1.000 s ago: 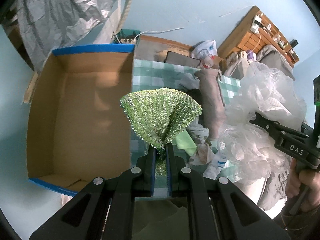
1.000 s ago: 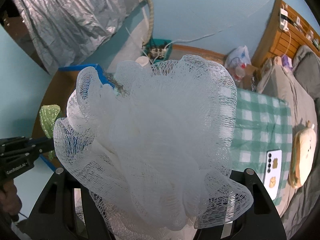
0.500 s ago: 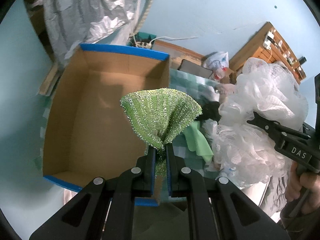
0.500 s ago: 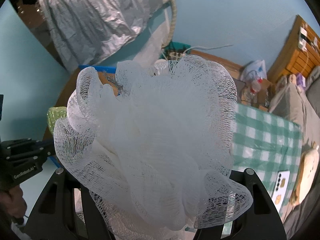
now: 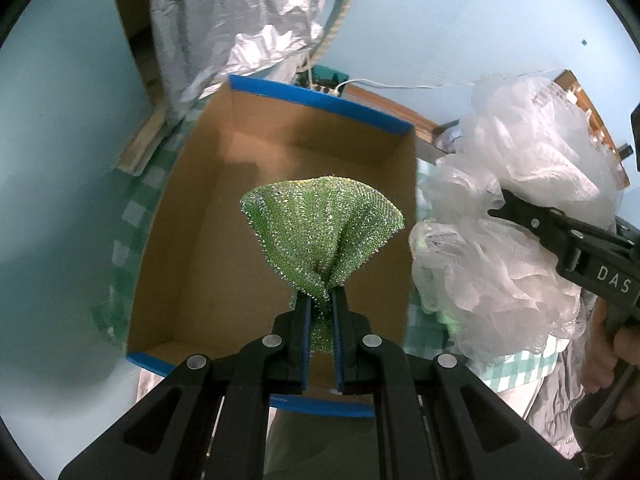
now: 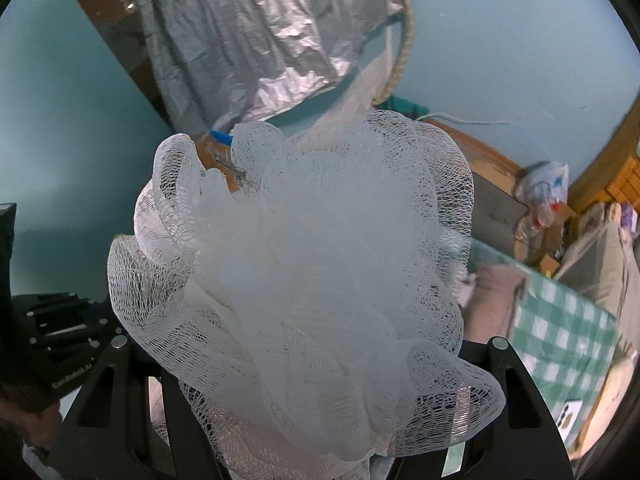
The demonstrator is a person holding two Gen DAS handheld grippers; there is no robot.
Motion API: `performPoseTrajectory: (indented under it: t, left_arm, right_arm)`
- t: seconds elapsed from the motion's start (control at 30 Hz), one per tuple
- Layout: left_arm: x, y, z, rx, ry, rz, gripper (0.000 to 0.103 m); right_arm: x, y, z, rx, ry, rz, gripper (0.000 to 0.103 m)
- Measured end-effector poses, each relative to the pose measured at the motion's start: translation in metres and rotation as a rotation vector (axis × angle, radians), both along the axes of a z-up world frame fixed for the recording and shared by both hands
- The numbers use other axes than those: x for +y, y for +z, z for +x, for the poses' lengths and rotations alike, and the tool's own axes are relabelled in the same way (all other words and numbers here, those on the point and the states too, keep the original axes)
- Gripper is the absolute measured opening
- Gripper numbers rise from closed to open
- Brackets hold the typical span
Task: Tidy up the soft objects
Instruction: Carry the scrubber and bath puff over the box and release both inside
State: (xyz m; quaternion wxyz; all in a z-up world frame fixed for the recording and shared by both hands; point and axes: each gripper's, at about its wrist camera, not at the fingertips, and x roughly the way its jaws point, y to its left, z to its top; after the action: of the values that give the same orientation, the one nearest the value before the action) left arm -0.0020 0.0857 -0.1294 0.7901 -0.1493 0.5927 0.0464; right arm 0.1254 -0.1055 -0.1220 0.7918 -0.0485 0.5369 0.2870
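Left gripper (image 5: 320,312) pinched nearly closed, right gripper (image 6: 316,420) spread wide, both angled downward.

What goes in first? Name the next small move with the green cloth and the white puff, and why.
Probably open the left gripper and drop the green sparkly scrub cloth. Its jaws pinch the cloth above the open cardboard box, whose visible floor looks bare. The white mesh bath puff in the right gripper hangs beside the box's right wall, not over it, so it should wait.
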Motion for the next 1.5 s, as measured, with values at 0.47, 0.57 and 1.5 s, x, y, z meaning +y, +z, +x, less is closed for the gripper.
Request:
performPoseTrajectory:
  t: [0.47, 0.57, 1.5]
  left_arm:
    - [0.031, -0.025, 0.010, 0.048, 0.050, 0.007, 0.009]
    - [0.038, -0.028, 0.011, 0.056, 0.071, 0.012, 0.009]
    - [0.044, -0.019, 0.018, 0.056, 0.155, 0.048, 0.057]
  right_arm:
    - [0.075, -0.016, 0.019, 0.016, 0.118, -0.069, 0.063]
    - [0.086, -0.021, 0.023, 0.027, 0.131, -0.076, 0.063]
    - [0.093, -0.012, 0.037, 0.024, 0.094, -0.094, 0.085]
